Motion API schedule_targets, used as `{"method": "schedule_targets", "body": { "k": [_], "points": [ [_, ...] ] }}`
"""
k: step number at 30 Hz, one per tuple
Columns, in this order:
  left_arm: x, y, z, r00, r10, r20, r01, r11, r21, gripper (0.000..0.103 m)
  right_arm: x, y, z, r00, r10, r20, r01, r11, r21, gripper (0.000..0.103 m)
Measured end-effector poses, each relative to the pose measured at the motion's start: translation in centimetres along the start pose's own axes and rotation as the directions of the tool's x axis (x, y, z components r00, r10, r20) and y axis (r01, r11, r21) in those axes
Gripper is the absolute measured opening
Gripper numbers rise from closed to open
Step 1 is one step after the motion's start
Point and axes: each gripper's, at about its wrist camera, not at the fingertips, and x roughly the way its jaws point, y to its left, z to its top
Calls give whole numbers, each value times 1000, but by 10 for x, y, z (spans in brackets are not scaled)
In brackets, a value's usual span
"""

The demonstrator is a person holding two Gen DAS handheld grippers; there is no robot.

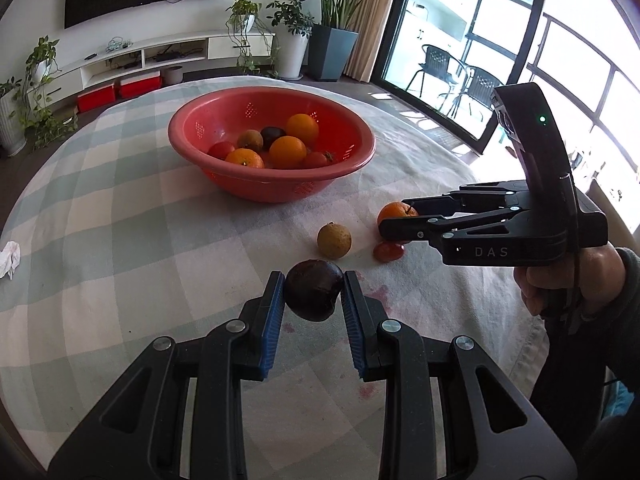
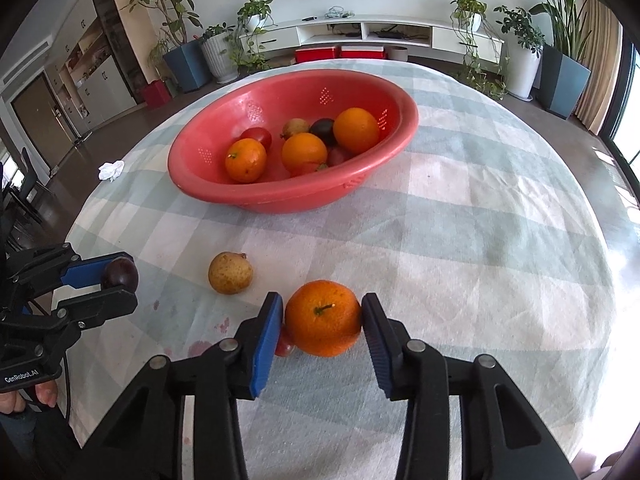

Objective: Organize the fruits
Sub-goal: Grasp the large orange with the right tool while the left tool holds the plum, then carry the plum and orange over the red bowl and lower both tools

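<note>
My left gripper (image 1: 313, 294) is shut on a dark purple fruit (image 1: 313, 295) and holds it just above the checked cloth; it shows in the right wrist view (image 2: 120, 275) too. My right gripper (image 2: 323, 318) is closed around an orange (image 2: 323, 317), its pads touching both sides; the orange rests on the cloth. A small red tomato (image 2: 283, 346) lies by its left pad. A yellow-brown fruit (image 1: 334, 240) lies between the grippers. A red colander bowl (image 1: 188, 148) further back holds several oranges, tomatoes and dark fruits.
A crumpled white tissue (image 1: 10, 258) lies at the cloth's left edge. Reddish stains (image 1: 372, 294) mark the cloth near the left gripper. The table edge curves round on all sides; plants and a TV shelf stand beyond.
</note>
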Motion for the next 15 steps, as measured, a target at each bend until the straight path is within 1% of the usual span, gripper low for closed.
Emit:
{"method": "schedule_targets", "body": {
  "k": [5,10,15],
  "points": [
    [-2,3,4,1000,10,10,-10,1000,-11,27,-8,-4,-1,999,28,20,-29,999,34,42],
    [-5,8,7,1000,22,20,-22,1000,-19,27,-23,-16,0,997,53,63,-59,994,92,42],
    [-16,17,21,998,46,47,-45,999,-26,27,-45,-38,7,992,30,120,-49,987,152,42]
  ]
}}
